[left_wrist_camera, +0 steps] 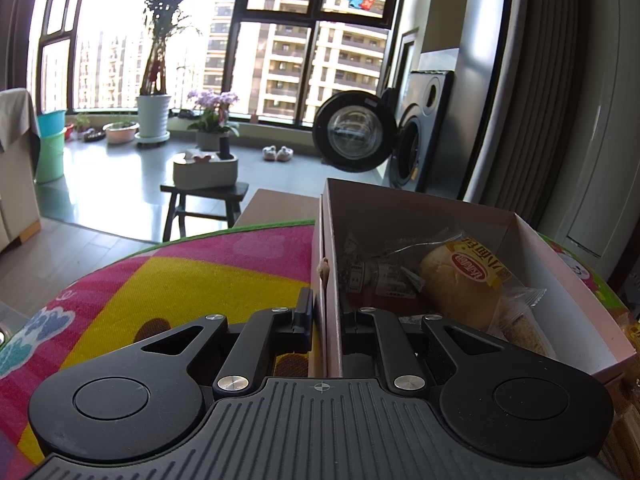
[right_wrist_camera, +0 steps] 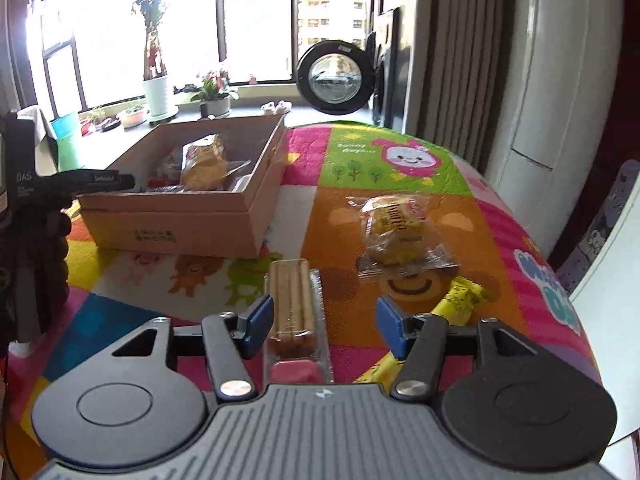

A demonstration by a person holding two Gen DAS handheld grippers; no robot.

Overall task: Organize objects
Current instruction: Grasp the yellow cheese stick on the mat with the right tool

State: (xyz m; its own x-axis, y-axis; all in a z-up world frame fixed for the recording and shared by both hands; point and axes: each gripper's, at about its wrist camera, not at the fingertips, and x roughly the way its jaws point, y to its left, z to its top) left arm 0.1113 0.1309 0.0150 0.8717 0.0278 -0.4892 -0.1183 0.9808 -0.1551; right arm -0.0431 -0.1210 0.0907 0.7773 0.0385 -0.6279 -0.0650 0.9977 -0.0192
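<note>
A: Box at our left on the mat, open top, some snacks inside, a bun among them. Our left gripper is clamped on its near wall, one finger outside, one inside.

B: Agreed, so we judge the left is steadying the box. Moving right: wafer pack lies flat on the mat, between the fingers of our right gripper. Jaws spread wide, nothing held; the left pad looks just beside the pack, the right pad well clear.

A: Further right, a second bun and a yellow bar, both loose on the mat, outside the box.

B: Step in hand, as we read it: picking the wafer pack for the box. Next move calls for centring on the pack and closing gently, since the clear tray looks thin, then lifting left over the box wall.

A: And our left keeps its hold meanwhile.
</note>
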